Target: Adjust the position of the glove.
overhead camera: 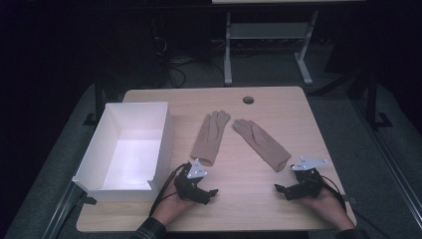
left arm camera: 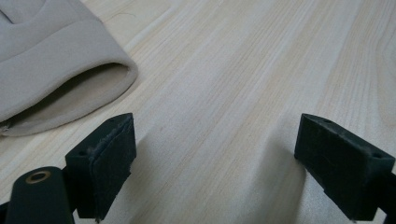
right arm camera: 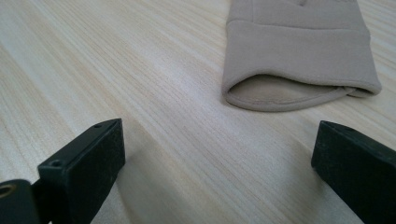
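Observation:
Two beige gloves lie flat in the middle of the wooden table (overhead camera: pixel 249 211), fingers pointing away from me. The left glove (overhead camera: pixel 210 137) has its open cuff just ahead of my left gripper (overhead camera: pixel 206 194), and that cuff (left arm camera: pixel 56 70) lies at the upper left beyond the open jaws of the left gripper (left arm camera: pixel 217 140). The right glove (overhead camera: pixel 261 144) lies slanted, its cuff near my right gripper (overhead camera: pixel 282 190). Beyond the open right gripper (right arm camera: pixel 219 140), that cuff (right arm camera: pixel 299 60) gapes toward me. Both grippers rest low over bare wood with nothing between their jaws.
An open white box (overhead camera: pixel 166 132) stands on the table's left side, beside my left hand. A round cable hole (overhead camera: pixel 248 100) sits near the far edge. Behind the table stands a grey desk frame (overhead camera: pixel 228 50) on dark floor.

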`<state>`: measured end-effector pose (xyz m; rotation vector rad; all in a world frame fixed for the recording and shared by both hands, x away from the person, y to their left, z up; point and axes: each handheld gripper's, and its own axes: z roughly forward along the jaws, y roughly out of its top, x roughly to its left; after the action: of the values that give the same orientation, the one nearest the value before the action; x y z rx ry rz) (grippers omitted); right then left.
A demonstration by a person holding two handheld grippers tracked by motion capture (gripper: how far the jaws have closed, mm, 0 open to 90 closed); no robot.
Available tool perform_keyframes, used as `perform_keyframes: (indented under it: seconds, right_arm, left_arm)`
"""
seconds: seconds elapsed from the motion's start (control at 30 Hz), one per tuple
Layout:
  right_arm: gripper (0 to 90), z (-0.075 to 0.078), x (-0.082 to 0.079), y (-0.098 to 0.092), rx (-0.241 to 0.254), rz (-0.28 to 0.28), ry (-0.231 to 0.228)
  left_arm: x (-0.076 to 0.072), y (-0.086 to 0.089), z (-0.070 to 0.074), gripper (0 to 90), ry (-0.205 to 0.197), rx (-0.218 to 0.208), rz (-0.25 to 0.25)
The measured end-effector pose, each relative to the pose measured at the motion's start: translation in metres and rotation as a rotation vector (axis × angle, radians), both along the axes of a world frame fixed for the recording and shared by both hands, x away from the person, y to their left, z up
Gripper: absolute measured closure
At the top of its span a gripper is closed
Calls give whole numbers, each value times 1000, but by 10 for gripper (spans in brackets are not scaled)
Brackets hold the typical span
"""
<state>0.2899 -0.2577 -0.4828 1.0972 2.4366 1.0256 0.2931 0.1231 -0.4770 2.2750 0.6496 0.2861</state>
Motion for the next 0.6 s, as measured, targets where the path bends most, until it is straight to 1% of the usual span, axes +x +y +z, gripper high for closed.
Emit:
perform_keyframes:
  seconds: [0.37, 0.4, 0.43, 0.47, 0.53, 0.57, 0.6]
  right_arm:
    - [24, 0, -1, 0, 1, -6, 4]
    - [26, 2, -2, 1, -13, -10, 15]
    - [26, 2, -2, 1, -13, -10, 15]
    - [47, 2, -2, 2, -16, -7, 23]
    - [112, 5, -3, 3, -16, -5, 34]
    - [143, 6, -3, 2, -12, 0, 30]
    - [147, 8, -3, 2, -7, -1, 44]
  left_arm:
    - [0, -2, 0, 120, 0, -4, 7]
    - [0, -2, 0, 120, -2, -3, 7]
    - [0, -2, 0, 120, -2, -3, 7]
    - [-1, -2, 0, 120, 3, -7, 11]
    - [-2, -2, 0, 121, 2, -8, 10]
    - [-2, -2, 0, 121, 3, -7, 10]
    - [-2, -2, 0, 120, 3, -7, 10]
